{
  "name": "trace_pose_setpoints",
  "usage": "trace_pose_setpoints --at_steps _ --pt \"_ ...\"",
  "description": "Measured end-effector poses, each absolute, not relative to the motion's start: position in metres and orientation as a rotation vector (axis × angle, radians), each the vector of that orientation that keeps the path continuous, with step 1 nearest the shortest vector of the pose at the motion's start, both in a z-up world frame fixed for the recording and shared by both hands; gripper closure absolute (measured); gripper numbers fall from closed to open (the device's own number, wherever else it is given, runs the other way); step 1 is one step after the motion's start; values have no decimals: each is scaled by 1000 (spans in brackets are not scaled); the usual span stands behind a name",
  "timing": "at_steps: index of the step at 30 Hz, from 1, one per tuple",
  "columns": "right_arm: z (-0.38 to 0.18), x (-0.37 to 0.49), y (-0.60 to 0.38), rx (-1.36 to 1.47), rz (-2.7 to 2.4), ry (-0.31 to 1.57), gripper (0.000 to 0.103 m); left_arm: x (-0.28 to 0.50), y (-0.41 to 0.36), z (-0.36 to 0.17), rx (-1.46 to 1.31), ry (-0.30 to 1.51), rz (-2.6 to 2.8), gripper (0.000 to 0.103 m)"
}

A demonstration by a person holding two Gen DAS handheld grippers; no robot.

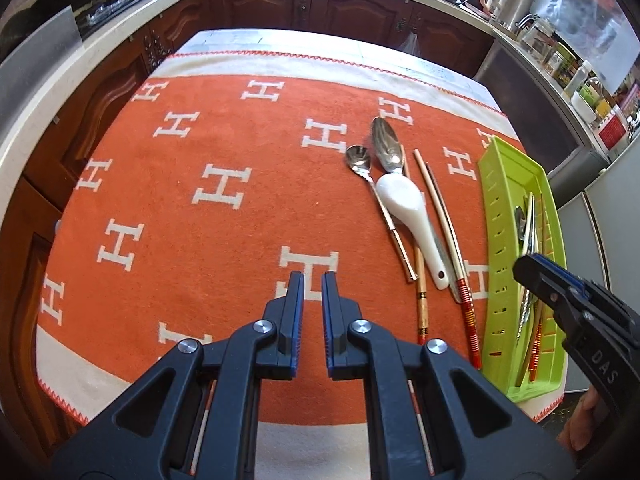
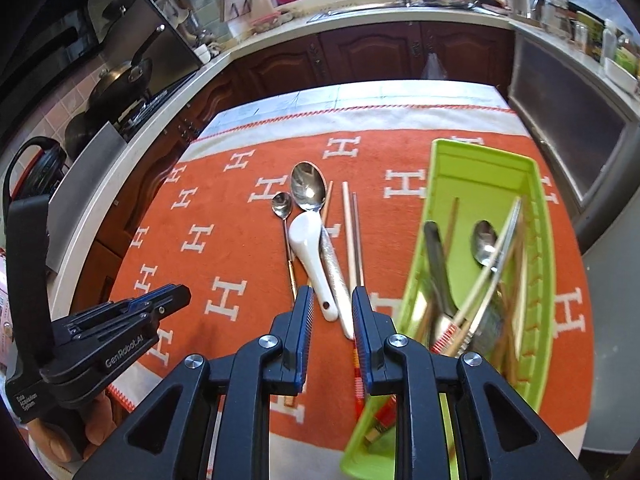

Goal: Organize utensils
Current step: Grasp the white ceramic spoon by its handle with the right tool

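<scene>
A lime-green utensil tray (image 1: pixel 500 200) (image 2: pixel 416 280) lies at the right of the orange cloth and holds a spoon (image 2: pixel 484 240), chopsticks and other cutlery. Left of it lie a white ceramic spoon (image 1: pixel 404 204) (image 2: pixel 306 236), a large metal spoon (image 1: pixel 386 144) (image 2: pixel 308 184), a small metal spoon (image 1: pixel 358 158) (image 2: pixel 282 202) and loose chopsticks (image 1: pixel 440 216) (image 2: pixel 350 232). My left gripper (image 1: pixel 313 276) (image 2: pixel 182 292) hovers shut and empty over bare cloth, left of the utensils. My right gripper (image 2: pixel 333 292) (image 1: pixel 524 270) is open and empty above the spoon handles, beside the tray.
The orange H-patterned cloth (image 1: pixel 180 200) covers a small table ringed by dark wood cabinets (image 2: pixel 360 56) and a pale counter. A pan (image 2: pixel 120 80) sits on the stove at left, jars and appliances (image 1: pixel 560 52) on the right. A person's hand (image 2: pixel 96 420) holds the left gripper.
</scene>
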State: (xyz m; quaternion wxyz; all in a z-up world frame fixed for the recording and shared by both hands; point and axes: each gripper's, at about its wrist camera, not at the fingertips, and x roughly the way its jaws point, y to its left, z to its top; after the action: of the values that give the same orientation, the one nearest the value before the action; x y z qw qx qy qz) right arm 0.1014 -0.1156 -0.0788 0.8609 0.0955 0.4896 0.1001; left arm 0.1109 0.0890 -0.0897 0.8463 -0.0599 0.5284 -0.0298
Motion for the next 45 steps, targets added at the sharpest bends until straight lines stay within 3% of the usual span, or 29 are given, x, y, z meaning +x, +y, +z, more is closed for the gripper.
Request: trace_pose_setpoints --at_steps 22,45 --pt "-157 212 -64 168 302 1200 76 146 118 -130 -220 1190 -34 97" --pt "-153 206 -40 110 436 1152 85 158 111 -142 -224 1216 -36 97"
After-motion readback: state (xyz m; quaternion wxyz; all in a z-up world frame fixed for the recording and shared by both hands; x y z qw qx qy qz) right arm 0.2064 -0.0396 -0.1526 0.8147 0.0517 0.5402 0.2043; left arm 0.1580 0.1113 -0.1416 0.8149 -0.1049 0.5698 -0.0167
